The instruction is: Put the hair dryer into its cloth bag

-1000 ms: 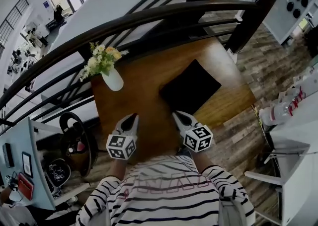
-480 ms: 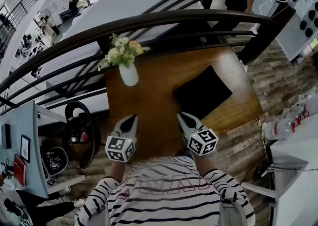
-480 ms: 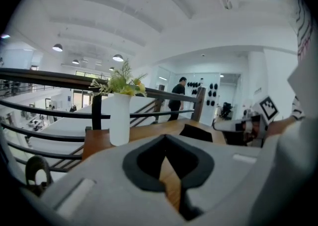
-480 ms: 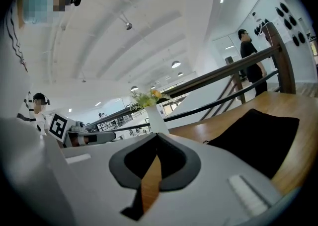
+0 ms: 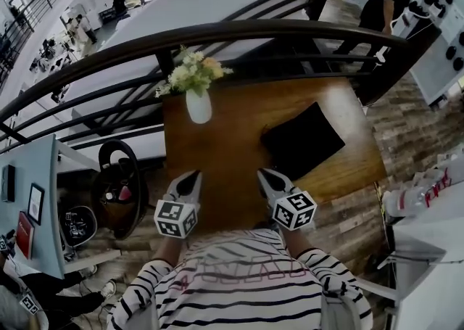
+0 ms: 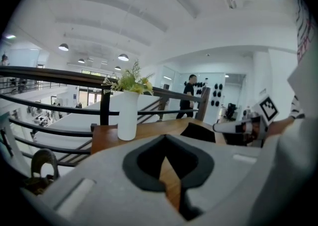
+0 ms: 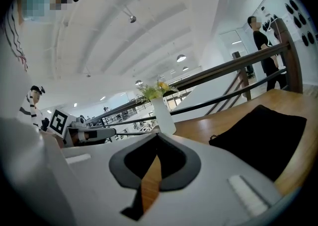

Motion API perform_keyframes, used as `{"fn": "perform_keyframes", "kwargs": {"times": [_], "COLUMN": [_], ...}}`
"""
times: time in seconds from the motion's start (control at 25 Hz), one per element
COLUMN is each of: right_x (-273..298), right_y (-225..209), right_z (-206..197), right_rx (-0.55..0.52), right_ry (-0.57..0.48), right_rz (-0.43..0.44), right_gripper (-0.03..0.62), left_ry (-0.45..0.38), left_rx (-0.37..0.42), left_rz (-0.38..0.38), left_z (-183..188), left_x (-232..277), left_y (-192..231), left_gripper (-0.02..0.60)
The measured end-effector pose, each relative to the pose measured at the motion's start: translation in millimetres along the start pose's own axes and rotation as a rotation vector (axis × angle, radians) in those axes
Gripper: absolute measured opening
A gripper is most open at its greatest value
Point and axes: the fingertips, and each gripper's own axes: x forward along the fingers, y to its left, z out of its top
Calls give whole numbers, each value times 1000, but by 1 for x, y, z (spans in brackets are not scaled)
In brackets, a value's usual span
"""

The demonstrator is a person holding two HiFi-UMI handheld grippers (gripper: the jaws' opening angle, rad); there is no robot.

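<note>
You have no word, number or brand here that can be read. The left cube (image 5: 176, 217) on your left gripper (image 5: 193, 176) and the right cube (image 5: 293, 209) on your right gripper (image 5: 263, 174) carry only black-and-white square markers, no letters. Your striped shirt (image 5: 246, 299) shows faint pale lettering across the chest, too washed out to spell. The bottles (image 5: 424, 192) at the right edge of the head view bear red print, too small to make out.

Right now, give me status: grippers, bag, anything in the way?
Left gripper, right gripper: both shut, empty, at the table near edge. Cloth bag lies ahead of right gripper; hair dryer not in view. Vase stands apart, far left.
</note>
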Motion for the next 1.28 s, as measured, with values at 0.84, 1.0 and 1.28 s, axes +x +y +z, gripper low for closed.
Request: {"fn": "perform_keyframes", "kwargs": {"times": [0.84,1.0,1.28], "right_x": [12,14,14], "right_y": [12,14,13], "right_z": [-11,-12,-15], "right_rx": [-35,-38,-38], "right_ry": [37,40,36], "right_rz": [31,38,46], "right_gripper": [0,0,0], "left_ry": [-25,-29,-34], "left_rx": [-62,-74,-89], "left_rz": [43,58,73], "left_z": [-17,-20,-26], "left_x": [-20,-24,-27], "left_y": [1,2,3], "left_gripper": [2,2,2]}}
